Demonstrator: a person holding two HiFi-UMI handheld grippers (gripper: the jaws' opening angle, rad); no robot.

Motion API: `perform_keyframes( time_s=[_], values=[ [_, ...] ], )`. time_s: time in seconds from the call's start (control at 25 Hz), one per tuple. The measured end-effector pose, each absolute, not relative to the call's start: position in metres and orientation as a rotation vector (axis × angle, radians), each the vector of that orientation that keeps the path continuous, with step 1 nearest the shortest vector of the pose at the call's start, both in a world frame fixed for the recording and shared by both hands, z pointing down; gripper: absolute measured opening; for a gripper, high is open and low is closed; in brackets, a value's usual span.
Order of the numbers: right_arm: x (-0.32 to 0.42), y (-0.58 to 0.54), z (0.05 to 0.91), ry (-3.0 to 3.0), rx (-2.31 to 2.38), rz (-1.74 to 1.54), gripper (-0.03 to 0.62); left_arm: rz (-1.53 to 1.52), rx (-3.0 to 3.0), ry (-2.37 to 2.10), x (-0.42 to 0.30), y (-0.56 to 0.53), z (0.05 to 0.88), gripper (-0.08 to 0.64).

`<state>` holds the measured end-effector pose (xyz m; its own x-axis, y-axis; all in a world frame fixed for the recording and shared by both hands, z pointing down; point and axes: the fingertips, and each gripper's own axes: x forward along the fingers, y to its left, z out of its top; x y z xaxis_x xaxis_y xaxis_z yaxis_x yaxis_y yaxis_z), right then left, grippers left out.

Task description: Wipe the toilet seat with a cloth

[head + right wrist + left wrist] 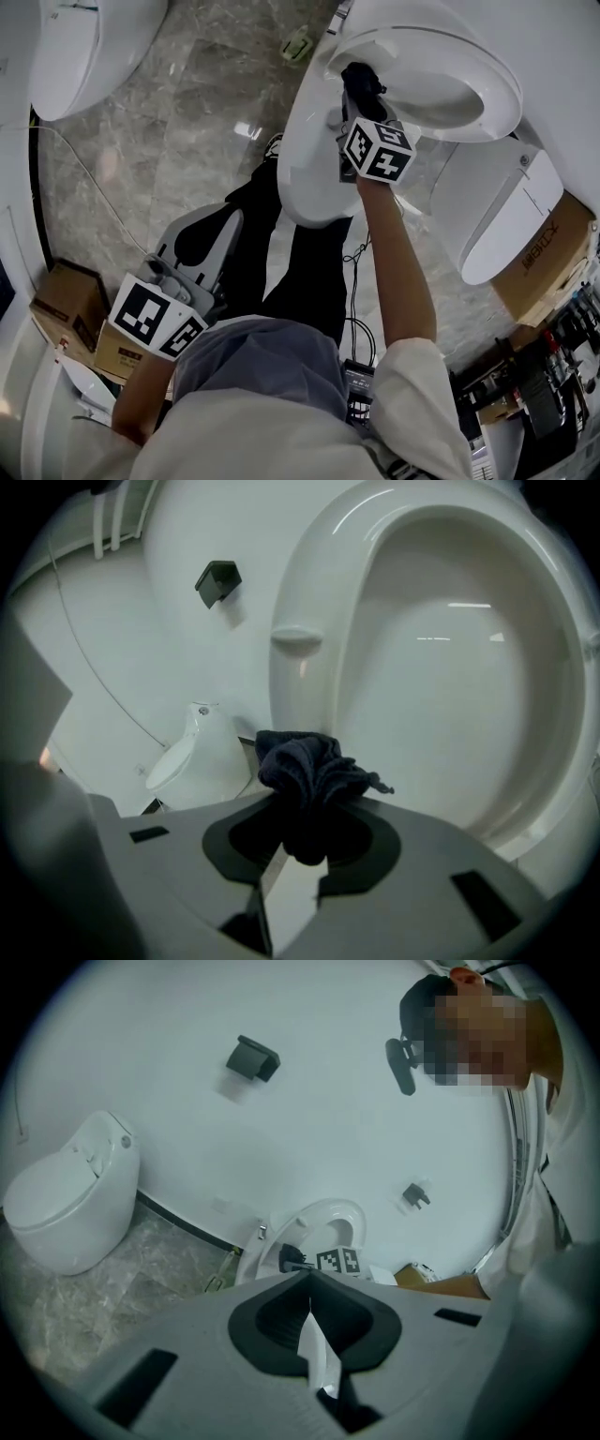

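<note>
The white toilet seat [487, 103] rings the bowl at the top of the head view. In the right gripper view its rim [314, 592], with a small bumper on it, curves close in front of the jaws. My right gripper [361, 89] is over the seat's near left rim, shut on a bunched dark blue cloth [359, 75]. The cloth [305, 766] bulges out past the right gripper [305, 808]; whether it touches the seat I cannot tell. My left gripper [208, 234] hangs low at the left, far from the toilet [319, 1227]. The left gripper [309, 1312] is shut with nothing in it.
A second white toilet [84, 52] stands at the upper left on the grey marble floor [187, 112]. Cardboard boxes [66, 300] lie at the lower left and another box [548, 253] at the right. A white lid-like panel [506, 216] lies right of the toilet. Cables [356, 328] trail below.
</note>
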<state>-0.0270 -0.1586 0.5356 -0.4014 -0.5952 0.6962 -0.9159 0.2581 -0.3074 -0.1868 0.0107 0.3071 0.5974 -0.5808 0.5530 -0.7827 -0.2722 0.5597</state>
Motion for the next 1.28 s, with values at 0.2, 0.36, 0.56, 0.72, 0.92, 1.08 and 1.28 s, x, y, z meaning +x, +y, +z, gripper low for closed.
perform_keyframes(
  time_s=[0.2, 0.36, 0.56, 0.72, 0.92, 1.08, 1.28],
  values=[
    [-0.025, -0.150, 0.559, -2.069, 1.334, 0.901, 0.089, 0.341, 1.956, -1.070, -0.183, 0.020, 0.319, 0.009],
    [-0.021, -0.145, 0.577, -2.044, 1.310, 0.861, 0.089, 0.359, 1.941, -1.076, -0.184, 0.023, 0.326, 0.009],
    [-0.017, -0.139, 0.596, -2.035, 1.246, 0.776, 0.089, 0.392, 1.929, -1.078, -0.182, 0.028, 0.334, 0.009],
    [-0.011, -0.133, 0.608, -2.013, 1.206, 0.720, 0.089, 0.399, 1.919, -1.070, -0.177, 0.030, 0.339, 0.009],
    [-0.004, -0.127, 0.625, -1.983, 1.170, 0.684, 0.089, 0.417, 1.922, -1.056, -0.167, 0.032, 0.346, 0.009],
    [-0.002, -0.122, 0.633, -1.963, 1.120, 0.629, 0.089, 0.437, 1.920, -1.052, -0.165, 0.033, 0.349, 0.009],
    [0.006, -0.120, 0.641, -1.928, 1.111, 0.581, 0.089, 0.464, 1.927, -1.036, -0.159, 0.033, 0.355, 0.009]
  ],
)
